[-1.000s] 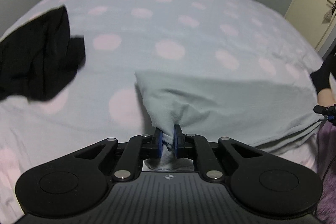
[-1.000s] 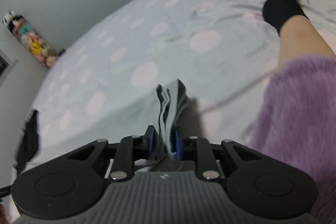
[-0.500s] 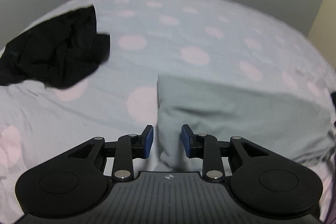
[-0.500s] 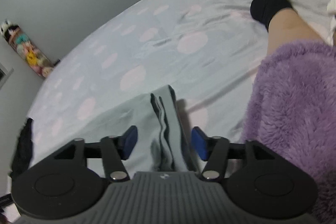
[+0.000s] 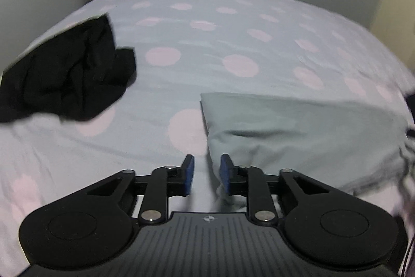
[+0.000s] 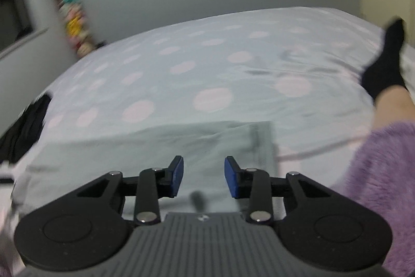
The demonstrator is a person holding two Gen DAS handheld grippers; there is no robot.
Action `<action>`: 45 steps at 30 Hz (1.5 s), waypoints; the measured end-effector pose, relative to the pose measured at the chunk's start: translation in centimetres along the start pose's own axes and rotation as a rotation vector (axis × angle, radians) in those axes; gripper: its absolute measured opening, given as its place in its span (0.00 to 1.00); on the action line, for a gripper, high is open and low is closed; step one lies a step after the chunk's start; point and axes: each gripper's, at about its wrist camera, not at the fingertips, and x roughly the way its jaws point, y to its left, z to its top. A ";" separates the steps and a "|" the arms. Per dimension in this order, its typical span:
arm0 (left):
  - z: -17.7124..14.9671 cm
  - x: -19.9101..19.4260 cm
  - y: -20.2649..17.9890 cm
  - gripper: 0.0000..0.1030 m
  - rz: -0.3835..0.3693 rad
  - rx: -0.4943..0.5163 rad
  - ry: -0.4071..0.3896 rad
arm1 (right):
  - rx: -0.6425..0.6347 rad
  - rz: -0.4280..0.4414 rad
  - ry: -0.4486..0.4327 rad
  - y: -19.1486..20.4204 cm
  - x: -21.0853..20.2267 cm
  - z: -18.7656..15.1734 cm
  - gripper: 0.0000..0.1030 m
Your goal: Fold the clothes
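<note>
Both grippers, left gripper [image 5: 206, 174] and right gripper [image 6: 203, 177], are hovering with fingers spread and closing, gripping nothing. The folded grey garment [image 5: 298, 126] is lying on the dotted bedspread [image 5: 233, 43]. 1 black garment [image 5: 67, 79] is sitting well apart (crumpled), and a socked leg [image 6: 389, 74] is resting alongside.

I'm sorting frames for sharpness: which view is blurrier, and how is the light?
Right wrist view: motion-smeared, the plush toys and black sock streaked. Left wrist view: sharper, the black garment and grey folded garment readable, its right edge soft. Both: dim, flat light, no glare, fisheye-bowed bed.
</note>
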 end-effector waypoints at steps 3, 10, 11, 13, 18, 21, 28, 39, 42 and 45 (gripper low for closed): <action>-0.1 -0.6 -1.0 0.16 0.034 0.229 0.012 | -0.112 0.045 0.037 3.3 0.2 -0.2 0.37; -2.4 0.6 -2.3 0.15 -0.010 0.574 0.053 | -0.272 0.183 0.119 10.2 1.1 -1.8 0.37; -2.6 0.7 -2.3 0.15 -0.026 0.598 0.050 | -0.289 0.195 0.125 11.0 1.2 -2.0 0.37; -3.0 1.2 -2.4 0.15 -0.052 0.632 0.038 | -0.307 0.213 0.137 12.1 1.4 -2.3 0.37; -3.8 2.0 -2.7 0.15 -0.135 0.715 0.044 | -0.312 0.228 0.166 13.0 1.8 -2.7 0.37; -4.1 2.0 -2.8 0.15 -0.166 0.738 0.033 | -0.318 0.218 0.179 13.1 2.1 -2.8 0.37; -4.5 2.2 -3.6 0.09 -0.154 0.767 -0.066 | -0.324 0.220 0.193 13.9 2.8 -3.3 0.37; -1.4 1.5 -1.9 0.01 -0.156 0.533 0.099 | -0.449 0.269 0.179 17.4 3.4 -1.5 0.37; -0.8 1.5 -0.9 0.01 -0.201 0.454 0.170 | -0.484 0.282 0.193 18.5 3.9 -1.6 0.37; -1.2 2.0 -0.6 0.01 -0.238 0.438 0.237 | -0.476 0.280 0.218 19.0 4.7 -1.9 0.37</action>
